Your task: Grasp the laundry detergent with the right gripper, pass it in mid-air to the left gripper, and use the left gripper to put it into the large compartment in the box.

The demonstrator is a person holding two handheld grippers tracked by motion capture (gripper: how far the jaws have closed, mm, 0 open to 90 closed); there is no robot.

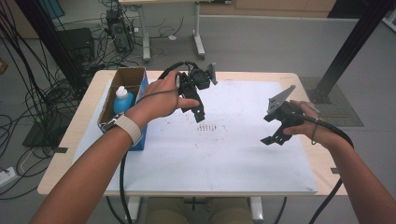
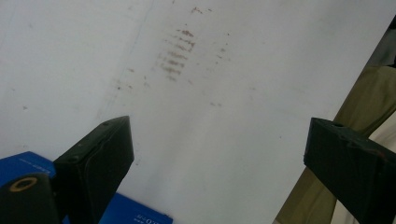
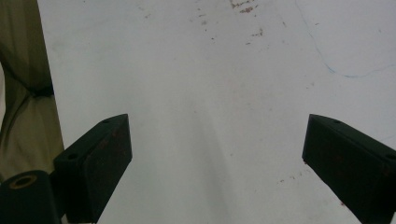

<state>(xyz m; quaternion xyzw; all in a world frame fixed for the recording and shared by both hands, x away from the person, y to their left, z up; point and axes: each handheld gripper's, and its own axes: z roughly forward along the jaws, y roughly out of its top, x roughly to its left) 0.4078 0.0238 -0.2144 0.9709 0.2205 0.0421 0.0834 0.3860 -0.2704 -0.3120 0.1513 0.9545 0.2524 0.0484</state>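
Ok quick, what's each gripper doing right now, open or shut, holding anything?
Left gripper: open, holding nothing, above the white sheet.
Right gripper: open, holding nothing, above the same sheet.

Blue-capped bottle (image 1: 123,99), upright, in cardboard box (image 1: 132,76)

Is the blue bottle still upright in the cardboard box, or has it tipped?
Upright. In the high view the blue bottle stands inside the cardboard box, white cap on top.

I see soft, even light with faint shadows; the white paper sheet (image 1: 233,154) looks bright. Both gripper views are grainy, their near black jaws blurred.
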